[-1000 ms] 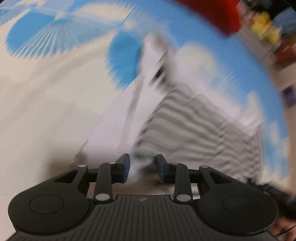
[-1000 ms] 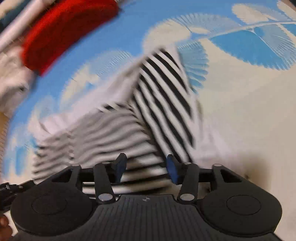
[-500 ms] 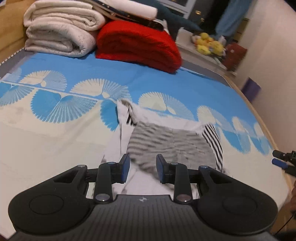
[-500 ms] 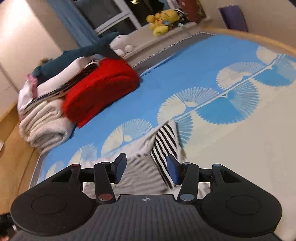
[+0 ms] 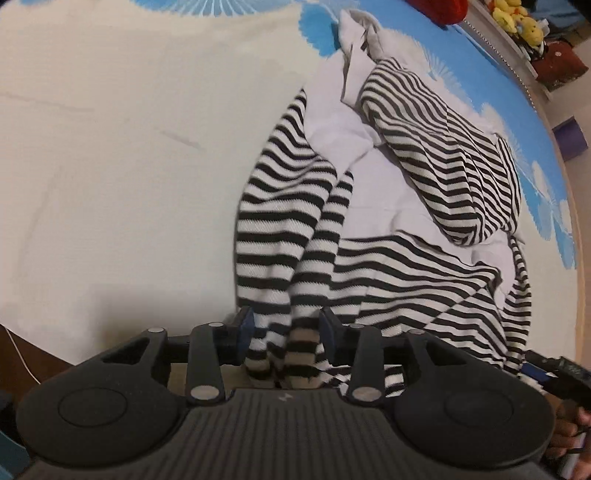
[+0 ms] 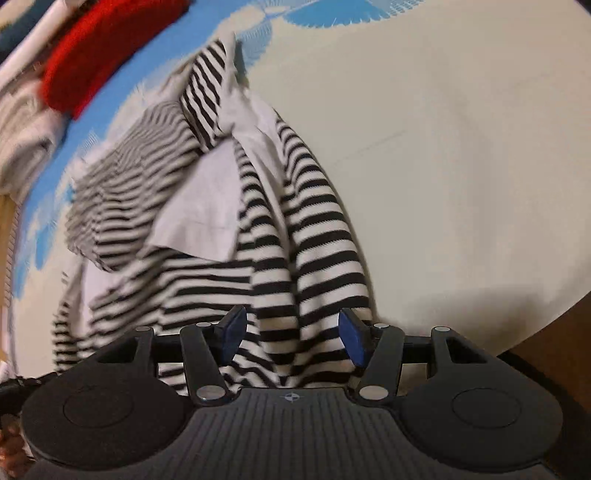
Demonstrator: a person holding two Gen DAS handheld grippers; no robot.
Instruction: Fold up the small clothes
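Note:
A black-and-white striped garment [image 5: 406,266] with white panels lies crumpled on the bed near its front edge; it also shows in the right wrist view [image 6: 295,236]. My left gripper [image 5: 286,328] is open, its jaws on either side of a bunched striped sleeve end without clamping it. My right gripper [image 6: 290,332] is open wide over the striped fabric at the garment's near edge. The right gripper's tip [image 5: 546,373] shows at the right of the left wrist view.
The bed sheet [image 5: 129,147] is cream with blue fan prints. A red folded blanket [image 6: 107,48] and white folded bedding [image 6: 22,140] lie at the far side. Yellow plush toys [image 5: 517,18] sit on a ledge beyond. The bed's wooden edge [image 6: 546,354] is close.
Both grippers have dropped from a raised view of the room down to the garment's near edge. The garment now lies spread closer, with sleeve ends between the jaws.

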